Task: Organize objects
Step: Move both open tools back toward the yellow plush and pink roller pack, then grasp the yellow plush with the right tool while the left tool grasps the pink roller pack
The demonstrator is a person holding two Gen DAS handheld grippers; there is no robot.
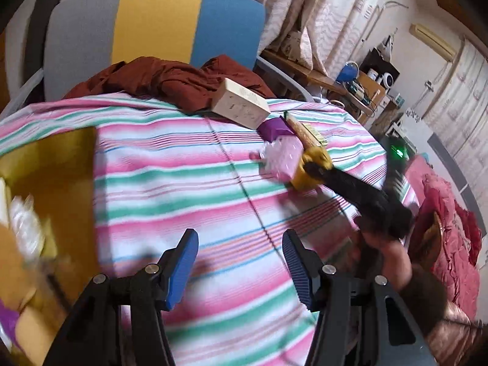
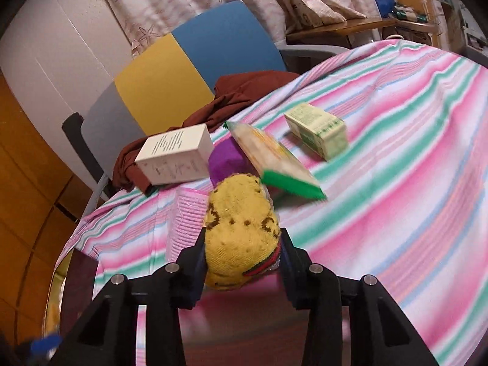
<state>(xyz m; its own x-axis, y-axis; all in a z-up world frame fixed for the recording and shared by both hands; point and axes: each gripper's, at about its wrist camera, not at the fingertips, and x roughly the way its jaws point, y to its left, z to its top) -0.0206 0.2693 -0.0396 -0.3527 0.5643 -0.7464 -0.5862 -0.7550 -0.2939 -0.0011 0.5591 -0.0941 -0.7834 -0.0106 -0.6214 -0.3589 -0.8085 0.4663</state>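
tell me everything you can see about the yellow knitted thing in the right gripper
The yellow knitted item looks like a soft woollen sock or small pouch, with brown looped patterns, tiny holes and a red and green band at its near end. It sits bunched between the right gripper's two fingers, which are pressed against its sides. It is over the striped pink, green and white cloth, in front of a purple object and a green-edged packet. Whether it touches them is unclear.
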